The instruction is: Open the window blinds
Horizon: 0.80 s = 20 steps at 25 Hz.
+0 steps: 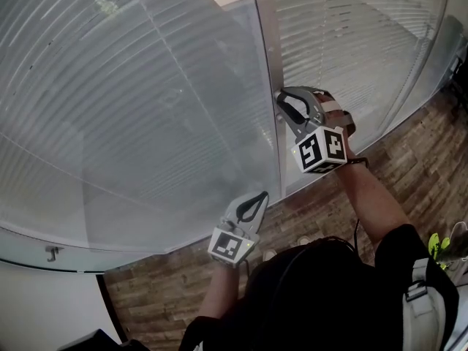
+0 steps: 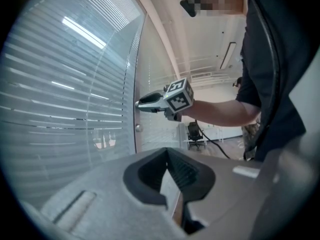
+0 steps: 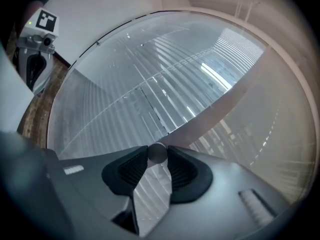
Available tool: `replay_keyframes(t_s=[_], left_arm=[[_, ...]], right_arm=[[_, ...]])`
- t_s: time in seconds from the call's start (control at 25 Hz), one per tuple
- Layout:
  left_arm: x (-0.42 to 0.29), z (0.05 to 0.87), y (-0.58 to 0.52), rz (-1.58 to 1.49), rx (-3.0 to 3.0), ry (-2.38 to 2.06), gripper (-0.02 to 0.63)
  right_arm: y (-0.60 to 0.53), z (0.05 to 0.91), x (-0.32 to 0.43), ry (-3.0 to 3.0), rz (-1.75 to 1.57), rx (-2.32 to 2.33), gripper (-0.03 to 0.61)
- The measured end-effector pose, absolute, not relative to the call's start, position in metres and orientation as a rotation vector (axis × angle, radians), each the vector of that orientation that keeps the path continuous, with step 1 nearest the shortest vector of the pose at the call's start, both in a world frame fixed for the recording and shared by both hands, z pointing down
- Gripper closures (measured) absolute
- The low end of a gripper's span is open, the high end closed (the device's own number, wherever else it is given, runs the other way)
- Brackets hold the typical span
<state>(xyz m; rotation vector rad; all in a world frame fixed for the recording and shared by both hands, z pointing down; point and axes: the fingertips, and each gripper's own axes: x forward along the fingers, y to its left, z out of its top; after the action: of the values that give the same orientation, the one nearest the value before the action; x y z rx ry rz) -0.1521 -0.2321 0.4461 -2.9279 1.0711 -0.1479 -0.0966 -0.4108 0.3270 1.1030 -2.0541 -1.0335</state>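
Nearest the camera is the person's dark top (image 1: 322, 298), and from it both forearms reach toward the window. The left gripper (image 1: 260, 196) comes first, low and well short of the right one; its jaws are closed together with nothing between them, its tips near the glass, and it seems to have no part in the work. Higher up and farther out, the right gripper (image 1: 280, 105) points roughly level at the upright frame post (image 1: 267, 50) between the two panes. Its jaws are narrowed onto a small round knob (image 3: 157, 152), pinched at the very tips of the ribbed pads. This knob most likely tilts the slats. Beyond and to either side of that gripper, the blinds (image 1: 146, 108) hang with their slats turned flat and closed across both panes, so the opening looks not yet done.

The risk lies in that fingertip hold: the knob is smooth and round, so a twist could let the pads slide around it or pop off. Rolling off the knob's axis would lever it sideways and strain it
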Motion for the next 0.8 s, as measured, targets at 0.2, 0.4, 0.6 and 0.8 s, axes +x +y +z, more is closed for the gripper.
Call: replay_keyframes(t_s=[0.2,0.4,0.6,0.8], left_arm=[[-0.152,0.448,-0.232,-0.150,-2.931,1.073,0.610],[-0.151,0.449,-0.234,-0.150,-2.933,1.072,0.609],[-0.149,0.450,-0.235,-0.148,-2.937,1.065,0.609],[-0.145,0.450,-0.235,-0.148,-2.945,1.058,0.609]], right_arm=[[-0.414,0.324,-0.093,-2.225,-0.864,1.201,0.449],[-0.415,0.323,-0.091,-2.360,-0.709,1.262,0.449],[-0.420,0.325,-0.089,-2.550,-0.467,1.367,0.449],[-0.423,0.327,-0.082,-2.654,-0.266,1.451,0.449]])
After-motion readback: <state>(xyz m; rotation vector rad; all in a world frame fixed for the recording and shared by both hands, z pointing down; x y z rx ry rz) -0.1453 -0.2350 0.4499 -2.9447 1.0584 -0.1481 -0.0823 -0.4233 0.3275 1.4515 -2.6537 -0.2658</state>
